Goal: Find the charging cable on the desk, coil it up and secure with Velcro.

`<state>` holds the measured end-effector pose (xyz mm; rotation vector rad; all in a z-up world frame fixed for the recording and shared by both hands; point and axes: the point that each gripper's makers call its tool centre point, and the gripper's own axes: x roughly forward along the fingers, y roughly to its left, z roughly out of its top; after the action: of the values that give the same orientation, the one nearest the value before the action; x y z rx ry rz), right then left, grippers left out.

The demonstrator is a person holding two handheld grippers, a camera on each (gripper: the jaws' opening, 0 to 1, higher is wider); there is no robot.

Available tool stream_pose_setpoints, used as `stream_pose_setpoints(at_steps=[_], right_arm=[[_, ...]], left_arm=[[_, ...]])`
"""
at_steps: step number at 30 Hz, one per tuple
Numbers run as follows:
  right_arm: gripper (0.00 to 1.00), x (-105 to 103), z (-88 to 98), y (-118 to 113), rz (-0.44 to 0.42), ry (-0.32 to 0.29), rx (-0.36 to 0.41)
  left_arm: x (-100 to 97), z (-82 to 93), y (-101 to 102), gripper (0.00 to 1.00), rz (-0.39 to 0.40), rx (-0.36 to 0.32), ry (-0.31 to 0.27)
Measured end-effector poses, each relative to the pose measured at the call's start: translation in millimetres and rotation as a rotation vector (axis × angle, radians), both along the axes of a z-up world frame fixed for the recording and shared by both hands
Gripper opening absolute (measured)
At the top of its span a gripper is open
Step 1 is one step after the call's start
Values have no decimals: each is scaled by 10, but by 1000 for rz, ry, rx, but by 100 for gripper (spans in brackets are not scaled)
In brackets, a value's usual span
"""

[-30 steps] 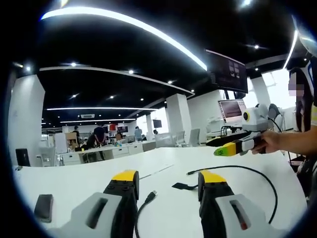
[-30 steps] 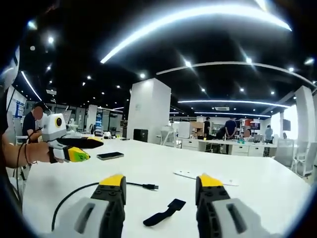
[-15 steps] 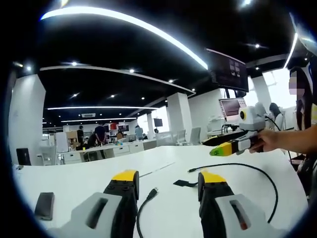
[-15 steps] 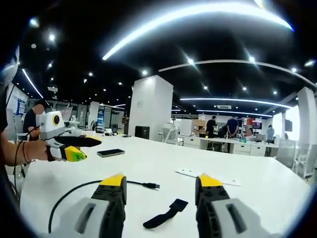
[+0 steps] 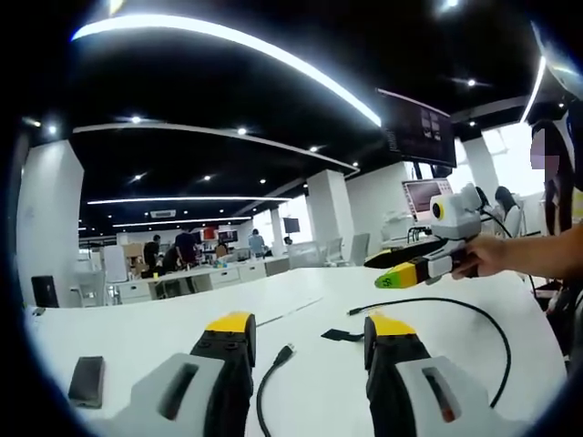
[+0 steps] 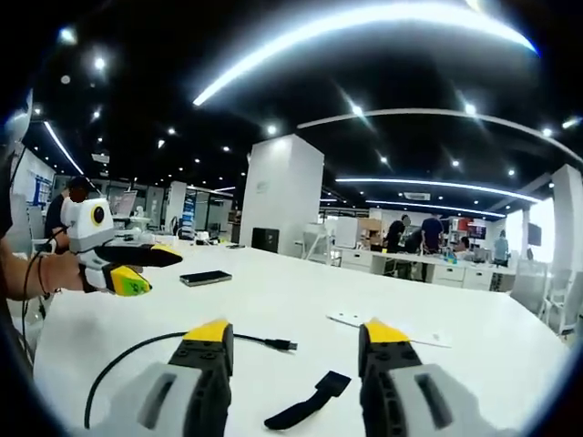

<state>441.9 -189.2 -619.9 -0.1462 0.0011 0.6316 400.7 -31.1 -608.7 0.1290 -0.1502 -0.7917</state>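
Charging cable (image 6: pixel 137 360) lies loose on desk (image 6: pixel 273 300) — partly hidden behind both spread-jawed, empty hand-held grippers.

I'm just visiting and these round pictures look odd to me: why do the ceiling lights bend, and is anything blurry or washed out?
Left gripper view: the fisheye lens bows the long white ceiling light strip into an arc; the bright windows at right are washed out. Right gripper view: the same bowing overhead; the thin black charging cable and flat black Velcro strap on the glossy white desk stay sharp.
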Motion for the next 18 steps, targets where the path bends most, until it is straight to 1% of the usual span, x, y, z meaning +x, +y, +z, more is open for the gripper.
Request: stream_pose_setpoints(at_steps=[7, 15, 18], right_arm=[[56, 24, -16, 33, 11, 3, -4], [55, 79, 45, -2, 7, -2, 1], [55, 92, 51, 12, 6, 1, -9]], left_arm=[[0, -1, -1, 48, 1, 4, 2], [-1, -26, -40, 47, -7, 6, 7], [0, -29, -34, 47, -6, 0, 9]])
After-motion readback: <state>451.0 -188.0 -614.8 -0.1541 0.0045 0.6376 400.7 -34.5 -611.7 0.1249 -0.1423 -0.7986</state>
